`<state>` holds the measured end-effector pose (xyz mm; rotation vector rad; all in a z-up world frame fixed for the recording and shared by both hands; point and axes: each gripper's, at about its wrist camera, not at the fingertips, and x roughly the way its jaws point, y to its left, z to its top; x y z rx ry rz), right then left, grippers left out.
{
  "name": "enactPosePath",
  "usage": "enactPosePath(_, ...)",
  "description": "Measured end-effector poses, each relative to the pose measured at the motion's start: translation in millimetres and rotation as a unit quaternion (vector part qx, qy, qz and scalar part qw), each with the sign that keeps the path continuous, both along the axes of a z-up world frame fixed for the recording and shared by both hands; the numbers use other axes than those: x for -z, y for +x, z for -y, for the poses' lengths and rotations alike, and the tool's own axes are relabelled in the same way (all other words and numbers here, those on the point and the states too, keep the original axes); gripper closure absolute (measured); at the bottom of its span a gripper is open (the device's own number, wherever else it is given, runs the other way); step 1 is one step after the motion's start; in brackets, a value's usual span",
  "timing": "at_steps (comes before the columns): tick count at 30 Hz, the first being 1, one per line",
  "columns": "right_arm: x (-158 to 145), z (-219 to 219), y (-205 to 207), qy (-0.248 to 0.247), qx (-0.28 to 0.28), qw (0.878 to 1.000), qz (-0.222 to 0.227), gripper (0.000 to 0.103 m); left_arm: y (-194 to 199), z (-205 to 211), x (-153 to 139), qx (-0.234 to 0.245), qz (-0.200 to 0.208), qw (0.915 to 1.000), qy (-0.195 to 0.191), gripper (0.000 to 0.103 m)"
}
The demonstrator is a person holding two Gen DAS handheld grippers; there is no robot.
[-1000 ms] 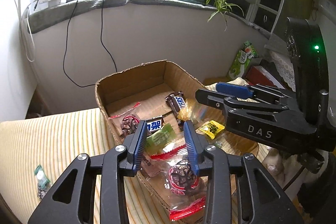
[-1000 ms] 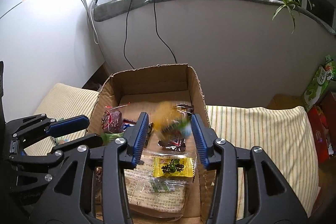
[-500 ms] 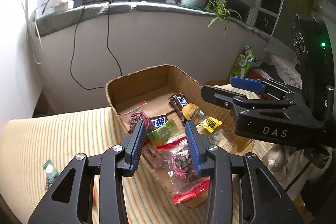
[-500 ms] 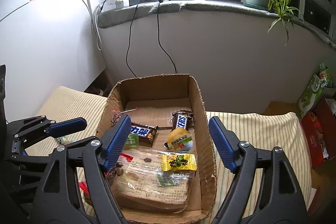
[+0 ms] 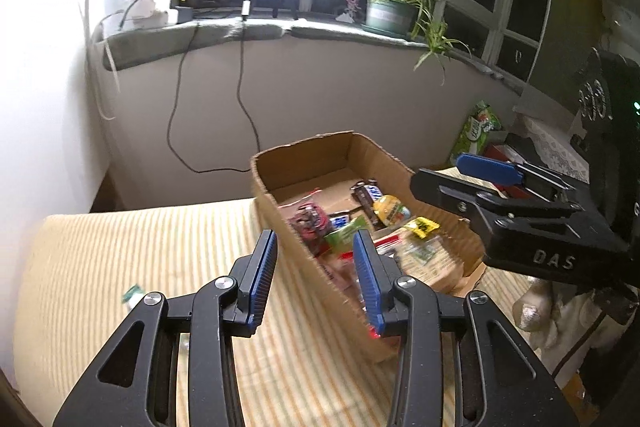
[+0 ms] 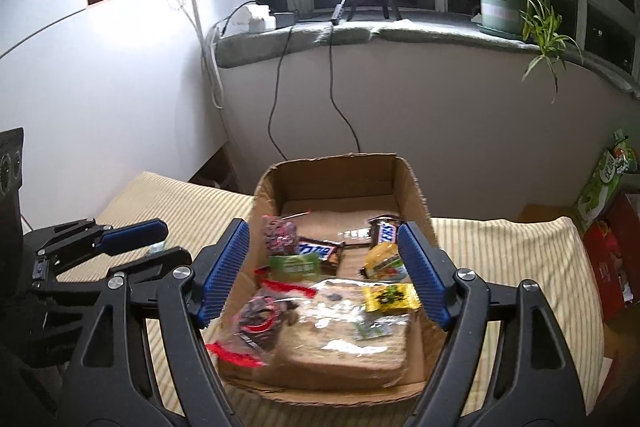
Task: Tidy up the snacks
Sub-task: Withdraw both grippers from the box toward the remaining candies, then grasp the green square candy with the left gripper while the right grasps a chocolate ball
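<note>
A cardboard box (image 6: 336,175) sits on the striped cushion and holds several snacks: a Snickers bar (image 6: 384,231), a yellow-orange round snack (image 6: 385,259), a yellow candy packet (image 6: 390,298), a green packet (image 6: 295,263) and a large clear cracker pack (image 6: 344,339). My right gripper (image 6: 322,271) is open wide and empty above the box. My left gripper (image 5: 314,277) is open and empty over the box's left wall (image 5: 280,223). A small green-white wrapped snack (image 5: 132,295) lies on the cushion to the left of the box.
The striped cushion (image 5: 140,247) spreads left of the box. A green snack bag (image 6: 604,183) and red boxes (image 6: 608,267) stand at the right. A windowsill with a potted plant (image 6: 504,7), cables and a ring light is behind.
My right gripper opened wide and let the yellow-orange snack fall into the box. Both grippers pulled back and up; my left gripper swung left off the box.
</note>
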<state>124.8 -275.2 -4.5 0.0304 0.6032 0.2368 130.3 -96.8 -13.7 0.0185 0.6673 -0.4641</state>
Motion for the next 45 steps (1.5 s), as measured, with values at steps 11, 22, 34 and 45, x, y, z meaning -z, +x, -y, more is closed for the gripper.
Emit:
enactPosePath(11,8.2,-49.0,-18.6,0.0,-0.065,0.998,-0.013,0.024,-3.3,-66.0,14.0,-0.057,-0.014,0.9983,-0.008,0.065)
enactPosePath(22,33.9,-107.4,-30.7,-0.009,-0.131,0.991,-0.036,0.024,-4.1,-140.0,40.4,-0.126,-0.044,0.991,-0.016,0.065)
enactPosePath(34,75.9,-158.7,-25.0,-0.024,-0.16,0.983,-0.087,0.045,-1.3,-164.5,68.6,-0.128,-0.08,0.988,-0.032,0.065)
enactPosePath(45,116.1,-176.0,8.1,-0.039,-0.128,0.983,-0.125,0.052,31.0,-149.6,82.1,-0.097,-0.113,0.9881,-0.04,0.065)
